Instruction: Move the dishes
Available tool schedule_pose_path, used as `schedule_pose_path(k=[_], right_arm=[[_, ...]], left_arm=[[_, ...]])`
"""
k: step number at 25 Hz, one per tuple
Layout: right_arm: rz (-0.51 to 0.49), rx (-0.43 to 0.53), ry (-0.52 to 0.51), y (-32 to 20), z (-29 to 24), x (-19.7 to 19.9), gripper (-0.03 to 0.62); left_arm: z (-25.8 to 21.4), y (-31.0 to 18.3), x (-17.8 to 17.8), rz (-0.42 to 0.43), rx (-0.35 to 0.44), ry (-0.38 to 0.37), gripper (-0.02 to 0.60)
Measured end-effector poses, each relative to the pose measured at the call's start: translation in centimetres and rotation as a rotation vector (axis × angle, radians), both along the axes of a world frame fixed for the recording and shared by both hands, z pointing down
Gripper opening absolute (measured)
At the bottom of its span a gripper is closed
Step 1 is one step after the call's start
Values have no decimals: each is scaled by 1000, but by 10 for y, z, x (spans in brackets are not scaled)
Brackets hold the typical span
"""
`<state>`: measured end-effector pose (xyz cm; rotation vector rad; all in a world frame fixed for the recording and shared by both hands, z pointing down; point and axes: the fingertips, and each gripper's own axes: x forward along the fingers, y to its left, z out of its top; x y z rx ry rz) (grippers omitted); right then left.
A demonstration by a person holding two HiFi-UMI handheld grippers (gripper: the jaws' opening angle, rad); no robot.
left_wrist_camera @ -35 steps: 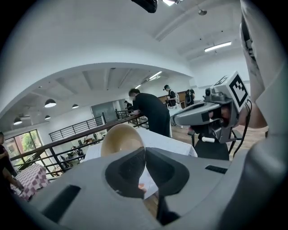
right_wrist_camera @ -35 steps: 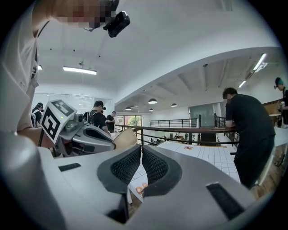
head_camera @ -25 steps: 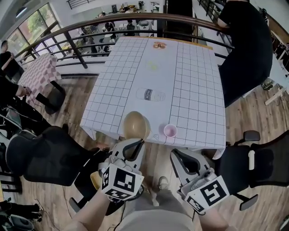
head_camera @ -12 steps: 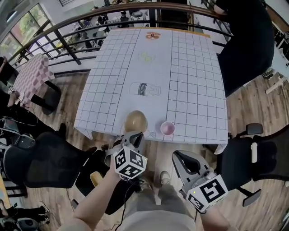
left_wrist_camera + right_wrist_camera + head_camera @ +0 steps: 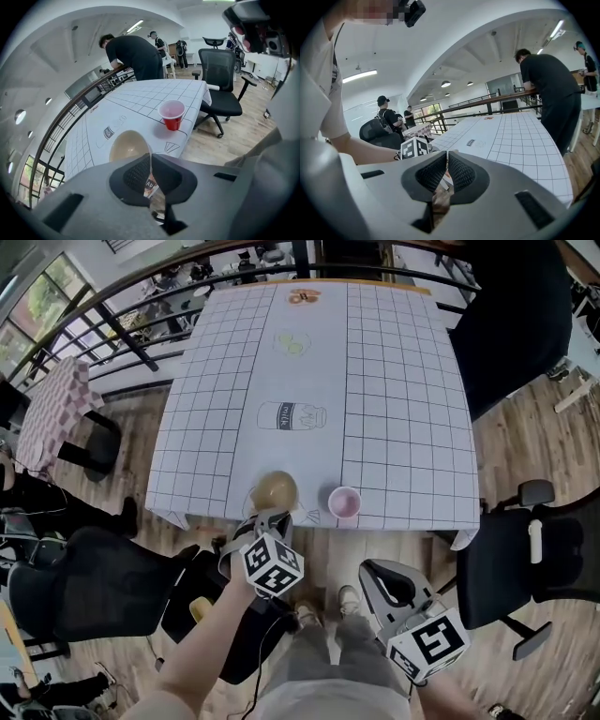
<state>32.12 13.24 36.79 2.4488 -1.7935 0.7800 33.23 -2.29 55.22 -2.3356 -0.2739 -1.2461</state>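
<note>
A tan bowl [image 5: 274,490] sits over the front edge of the white gridded table [image 5: 403,381], hollow side up; I cannot tell whether it rests on the cloth. My left gripper [image 5: 273,519] is shut on its near rim, and the left gripper view shows the thin rim of the bowl [image 5: 125,145] pinched between the pads of that left gripper [image 5: 150,165]. A pink cup [image 5: 344,502] stands upright just right of the bowl, seen again as the cup [image 5: 172,114]. My right gripper [image 5: 379,575] hangs below the table's front edge, shut and empty, its pads meeting in the right gripper view [image 5: 446,158].
A milk-bottle drawing [image 5: 291,416] and other printed pictures mark the tablecloth. A person in black [image 5: 511,306] leans at the far right corner. Black office chairs stand at the right [image 5: 525,559] and the left [image 5: 89,582]. A railing [image 5: 131,343] runs behind the table.
My left gripper has sunk with the bowl down to the table's front edge beside the pink cup. The right gripper has also dropped lower, still shut.
</note>
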Motion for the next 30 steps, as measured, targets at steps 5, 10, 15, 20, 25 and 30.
schedule_pose_path(k=[5, 10, 15, 20, 25, 30], right_arm=[[20, -7, -22, 5, 11, 3, 26], [42, -21, -33, 12, 19, 7, 26], [97, -26, -52, 26, 22, 15, 26], [115, -25, -45, 30, 24, 21, 26], [105, -9, -14, 25, 13, 25, 26], [79, 0, 22, 16, 0, 23, 26]], left_arm=[[21, 2, 4, 20, 24, -21, 23], [39, 6, 6, 66, 80, -61, 25], [51, 14, 10, 85, 82, -78, 25], [49, 18, 13, 80, 61, -58, 26], [27, 18, 14, 34, 17, -2, 98], [-19, 22, 13, -10, -20, 119, 98]])
